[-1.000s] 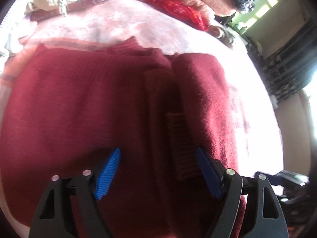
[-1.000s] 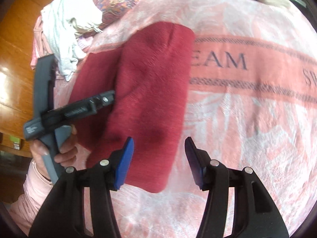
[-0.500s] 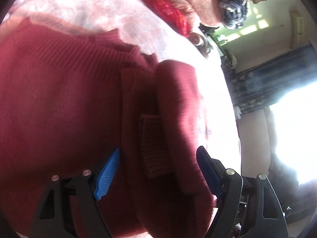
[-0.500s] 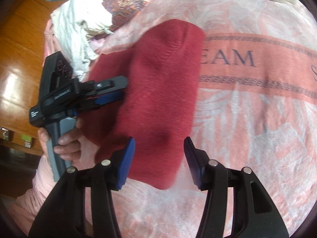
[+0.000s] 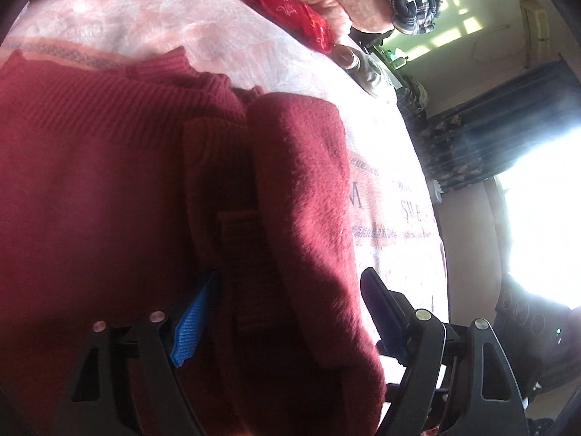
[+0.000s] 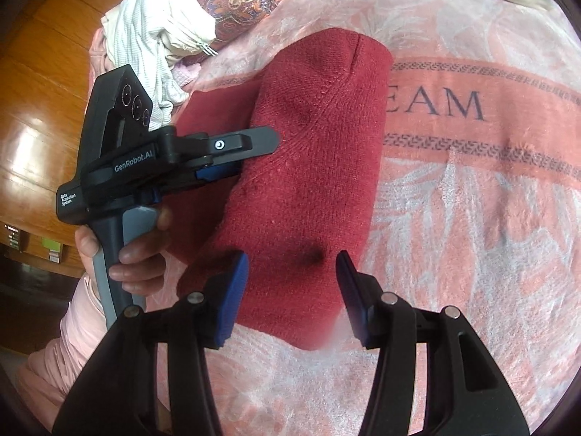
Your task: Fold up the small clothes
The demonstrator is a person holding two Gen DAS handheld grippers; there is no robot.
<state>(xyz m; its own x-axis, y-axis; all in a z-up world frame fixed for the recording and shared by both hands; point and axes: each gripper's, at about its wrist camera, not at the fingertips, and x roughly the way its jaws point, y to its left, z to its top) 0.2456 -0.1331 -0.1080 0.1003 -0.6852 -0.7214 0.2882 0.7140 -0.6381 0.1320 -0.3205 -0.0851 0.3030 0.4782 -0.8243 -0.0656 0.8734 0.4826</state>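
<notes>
On the left gripper (image 6: 254, 145), "GenRobot.AI"; on the blanket (image 6: 472, 181), "EAM"; both grippers' jaws apart, empty.

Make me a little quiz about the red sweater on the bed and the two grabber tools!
1. True or false: the red sweater lies on a pink blanket with letters on it.
2. What is the right gripper doing? A) squeezing the sweater B) hovering open over its folded part C) holding a sock
3. Fill in: the left gripper has its jaws ____ on either side of the ribbed cuff.

Key: 1 true; 2 B; 3 open.
</notes>
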